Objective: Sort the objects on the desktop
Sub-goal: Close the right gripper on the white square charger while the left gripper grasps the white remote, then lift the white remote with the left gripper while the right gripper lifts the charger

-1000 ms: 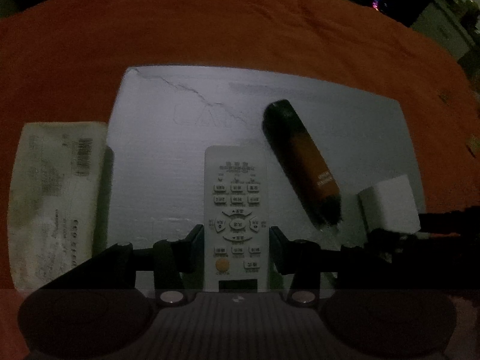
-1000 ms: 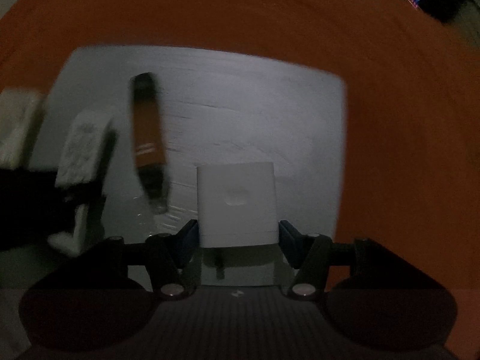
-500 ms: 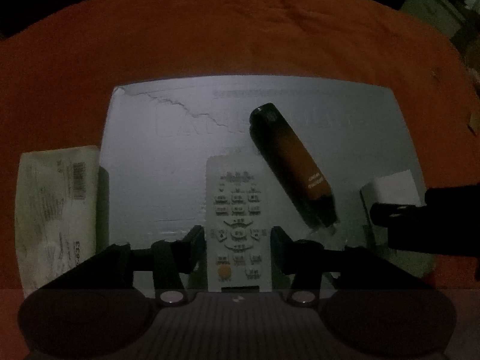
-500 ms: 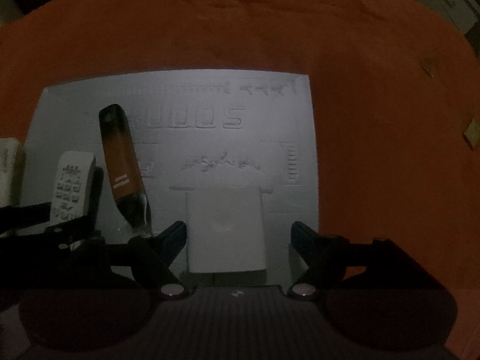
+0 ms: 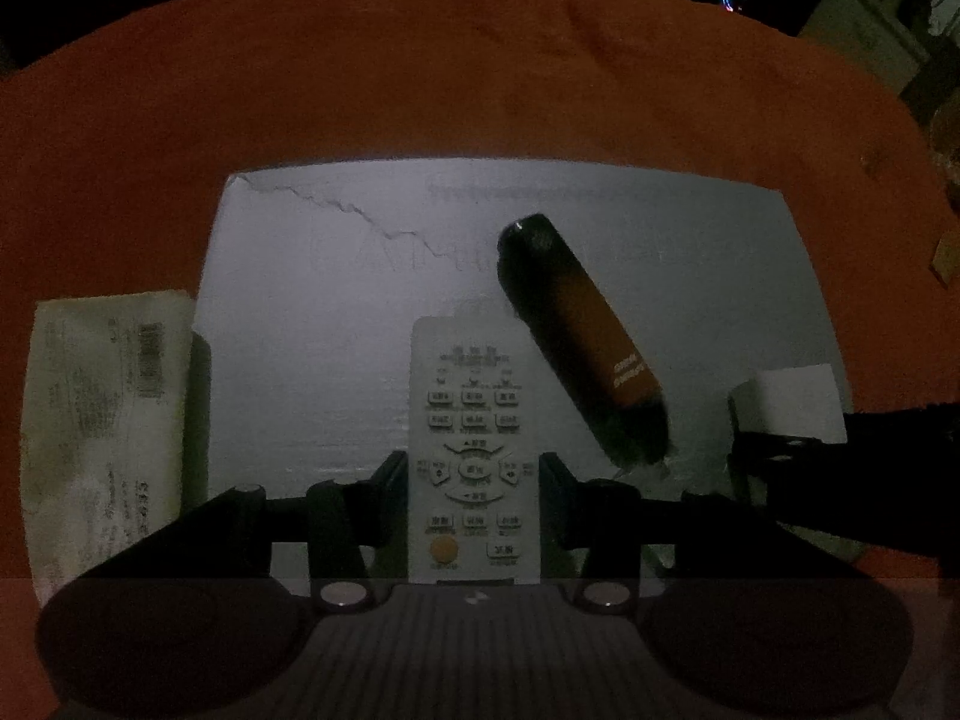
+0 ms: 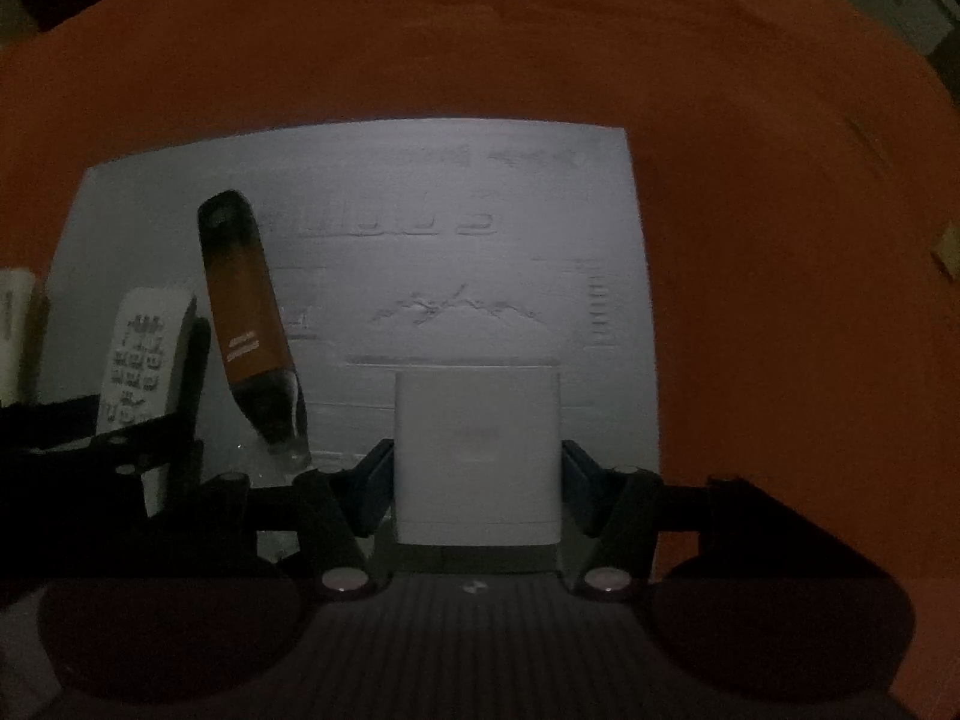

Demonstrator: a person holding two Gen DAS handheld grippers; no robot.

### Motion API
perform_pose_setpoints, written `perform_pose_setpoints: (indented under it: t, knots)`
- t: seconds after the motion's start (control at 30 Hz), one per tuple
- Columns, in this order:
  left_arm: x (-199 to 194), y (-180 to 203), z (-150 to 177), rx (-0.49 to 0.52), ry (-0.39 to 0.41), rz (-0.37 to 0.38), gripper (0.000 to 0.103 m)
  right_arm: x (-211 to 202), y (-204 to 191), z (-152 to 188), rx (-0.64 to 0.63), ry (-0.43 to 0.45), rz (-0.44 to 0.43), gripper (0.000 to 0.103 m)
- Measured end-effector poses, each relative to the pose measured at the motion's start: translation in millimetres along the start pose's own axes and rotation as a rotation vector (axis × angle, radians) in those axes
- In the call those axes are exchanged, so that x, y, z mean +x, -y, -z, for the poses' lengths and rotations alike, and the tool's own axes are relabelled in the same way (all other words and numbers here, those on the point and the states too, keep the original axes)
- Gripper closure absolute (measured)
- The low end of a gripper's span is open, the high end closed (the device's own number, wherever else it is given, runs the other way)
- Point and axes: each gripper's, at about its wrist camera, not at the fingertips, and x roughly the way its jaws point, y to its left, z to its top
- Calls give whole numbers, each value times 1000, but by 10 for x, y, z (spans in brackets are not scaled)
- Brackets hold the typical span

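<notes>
Left gripper: jaws part-closed around one white plastic remote, flat and oblong, rubbery grey keys, one orange button; key print too small to read.
Right gripper: fingers against both sides of one white box, smooth, rounded corners, resting on the board.
Tube: one, glossy, orange fading to black, lying slanted between remote and box; its lettering is unreadable.
Packet: one, crinkled, pale, barcode printed, beside the board's left edge.
Board: one, white foam, cracked, embossed marks unreadable.
Cloth: orange, soft, under everything.
</notes>
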Motion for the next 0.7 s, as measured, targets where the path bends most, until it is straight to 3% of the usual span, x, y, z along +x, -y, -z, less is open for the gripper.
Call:
perform_pose_setpoints:
  t: [0.37,0.57,0.7]
  knots:
    - [-63,-31,-20,14,5,19,63,-138,88,-38,39,25,-40,44]
    - [114,-49,-99,16,-54,-37,59,-10,71,-78,33,2,-23,44]
    - [139,-42,-147,28,-36,-62,59,35,58,-81,16,-10,-7,44]
